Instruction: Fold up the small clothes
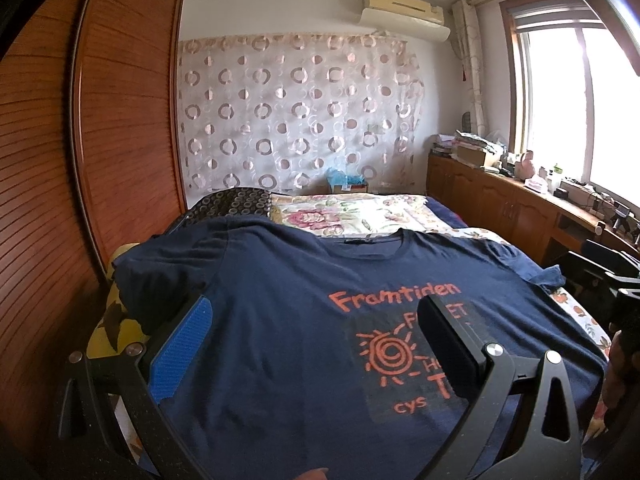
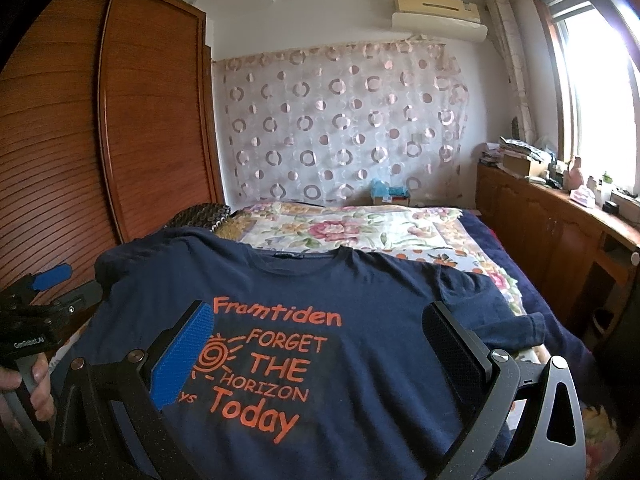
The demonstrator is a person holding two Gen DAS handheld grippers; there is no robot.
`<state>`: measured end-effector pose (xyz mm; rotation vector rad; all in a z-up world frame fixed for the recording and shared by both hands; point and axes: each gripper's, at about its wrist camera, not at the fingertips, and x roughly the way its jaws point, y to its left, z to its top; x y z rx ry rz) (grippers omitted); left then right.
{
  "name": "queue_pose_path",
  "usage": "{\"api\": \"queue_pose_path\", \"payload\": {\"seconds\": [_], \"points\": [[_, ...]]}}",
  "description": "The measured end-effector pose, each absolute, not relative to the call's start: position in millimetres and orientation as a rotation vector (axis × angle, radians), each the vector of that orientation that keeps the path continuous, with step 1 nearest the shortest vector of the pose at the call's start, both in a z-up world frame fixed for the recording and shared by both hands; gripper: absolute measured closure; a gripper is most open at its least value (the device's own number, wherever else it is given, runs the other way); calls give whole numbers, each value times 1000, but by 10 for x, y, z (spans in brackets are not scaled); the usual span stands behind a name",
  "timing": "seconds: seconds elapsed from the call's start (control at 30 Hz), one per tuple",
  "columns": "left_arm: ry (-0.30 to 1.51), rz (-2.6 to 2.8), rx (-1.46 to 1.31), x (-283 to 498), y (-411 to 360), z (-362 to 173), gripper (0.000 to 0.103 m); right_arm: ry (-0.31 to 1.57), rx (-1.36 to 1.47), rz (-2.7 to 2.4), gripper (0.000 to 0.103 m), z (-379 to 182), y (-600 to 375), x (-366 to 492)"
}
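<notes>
A navy T-shirt (image 1: 304,320) with orange print lies spread flat, front up, on the bed, collar toward the far end. Its printed chest (image 2: 272,364) fills the right wrist view. My left gripper (image 1: 316,316) hangs open above the shirt's lower left part, nothing between its fingers. My right gripper (image 2: 316,324) is open too, over the print, fingers wide apart and empty. At the left edge of the right wrist view the left gripper (image 2: 44,280) shows, held in a hand (image 2: 28,384). The left sleeve (image 1: 156,276) drapes over the bed's edge.
A floral bedspread (image 2: 340,228) covers the bed beyond the shirt. A wooden wardrobe (image 1: 88,128) stands close on the left. Low cabinets (image 2: 556,220) with clutter run under the window on the right. A dark patterned cushion (image 1: 232,204) lies near the far left.
</notes>
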<state>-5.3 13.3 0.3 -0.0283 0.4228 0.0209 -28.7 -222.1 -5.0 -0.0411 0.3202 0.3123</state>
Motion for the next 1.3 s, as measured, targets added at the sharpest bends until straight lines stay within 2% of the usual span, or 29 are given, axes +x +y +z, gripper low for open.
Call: {"api": "queue_pose_path", "payload": {"seconds": [0.7, 1.03, 1.3], "points": [[511, 64, -35, 212, 821, -385, 0, 365, -121, 408, 0, -62, -2036, 15], [591, 97, -34, 437, 1495, -708, 0, 435, -166, 490, 0, -163, -1888, 161], [643, 128, -88, 694, 2083, -661, 16, 467, -183, 567, 0, -122, -1883, 145]]}}
